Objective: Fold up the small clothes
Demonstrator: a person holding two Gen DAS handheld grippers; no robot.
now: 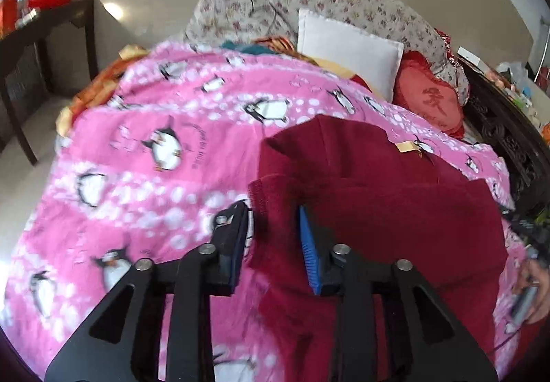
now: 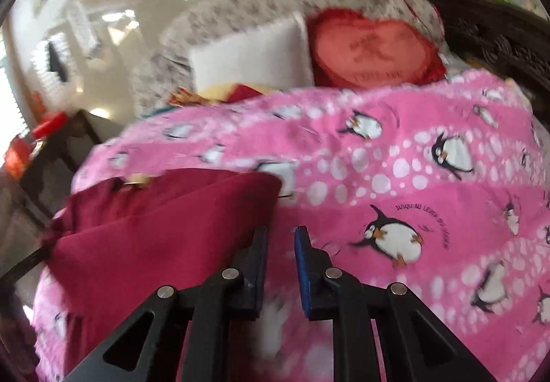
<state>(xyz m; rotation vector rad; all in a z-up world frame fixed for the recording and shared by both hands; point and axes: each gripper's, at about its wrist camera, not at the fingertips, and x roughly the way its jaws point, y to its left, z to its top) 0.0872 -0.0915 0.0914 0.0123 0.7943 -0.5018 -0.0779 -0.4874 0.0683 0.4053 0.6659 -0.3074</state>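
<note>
A dark red knitted garment (image 1: 378, 203) lies partly folded on a pink penguin blanket (image 1: 144, 155), with a tan label (image 1: 407, 146) near its far edge. My left gripper (image 1: 273, 213) hovers over the garment's left hem. Its jaws stand apart, the hem lies in the gap, and the pads do not press on it. In the right wrist view the same garment (image 2: 154, 220) lies to the left. My right gripper (image 2: 280, 232) sits at its right edge with a narrow gap between the blue pads, through which only the pink blanket (image 2: 429, 196) shows.
A white pillow (image 1: 347, 48), a red heart cushion (image 1: 429, 100) and a floral quilt (image 1: 309, 0) are piled at the far end of the bed. A dark side table (image 1: 44, 38) stands to the left, a carved dark headboard (image 1: 502, 138) to the right. A hand (image 1: 534, 292) shows at the right edge.
</note>
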